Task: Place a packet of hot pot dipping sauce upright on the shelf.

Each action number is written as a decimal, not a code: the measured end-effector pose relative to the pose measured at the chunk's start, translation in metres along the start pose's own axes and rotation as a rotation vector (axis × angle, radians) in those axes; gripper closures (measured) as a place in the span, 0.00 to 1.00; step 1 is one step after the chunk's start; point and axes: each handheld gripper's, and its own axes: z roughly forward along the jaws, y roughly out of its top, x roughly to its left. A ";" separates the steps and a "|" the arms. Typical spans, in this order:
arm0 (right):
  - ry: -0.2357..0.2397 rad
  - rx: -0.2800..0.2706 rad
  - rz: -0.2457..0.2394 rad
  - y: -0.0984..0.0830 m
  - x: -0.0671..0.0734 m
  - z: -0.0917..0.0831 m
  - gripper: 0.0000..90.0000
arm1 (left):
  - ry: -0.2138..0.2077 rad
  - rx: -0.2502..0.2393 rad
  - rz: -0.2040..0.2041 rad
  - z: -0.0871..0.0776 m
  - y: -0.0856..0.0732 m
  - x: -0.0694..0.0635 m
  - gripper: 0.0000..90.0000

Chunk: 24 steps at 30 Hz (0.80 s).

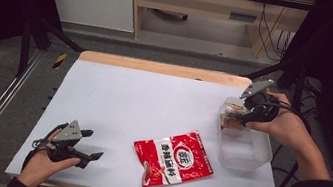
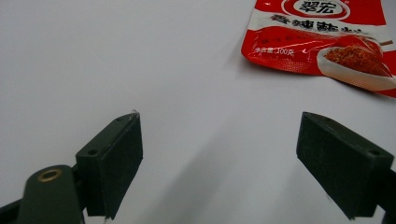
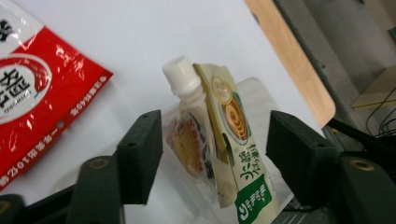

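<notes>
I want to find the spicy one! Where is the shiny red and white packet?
The shiny red and white packet lies flat on the white table, front middle in the high view, just left of the clear plastic tub.

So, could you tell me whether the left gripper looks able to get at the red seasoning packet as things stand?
Probably yes. The left gripper has its jaws open and empty, and nothing but bare white table lies between it and the red seasoning packet, which lies flat, though that may make pinching it awkward.

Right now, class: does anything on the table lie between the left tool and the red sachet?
Nothing visible does. Only bare white table separates the open left tool from the red sachet.
</notes>
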 end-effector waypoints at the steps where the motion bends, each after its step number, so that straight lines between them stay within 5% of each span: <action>1: -0.005 -0.008 0.003 0.001 0.001 -0.002 0.35 | 0.003 0.000 0.000 0.000 0.000 0.000 0.16; 12: -0.011 -0.119 0.036 0.021 0.024 -0.021 0.19 | 0.004 0.010 0.005 0.003 -0.001 -0.002 0.16; 24: -0.014 -0.216 0.064 0.028 0.045 -0.027 0.18 | 0.006 0.012 0.011 0.004 -0.001 -0.003 0.16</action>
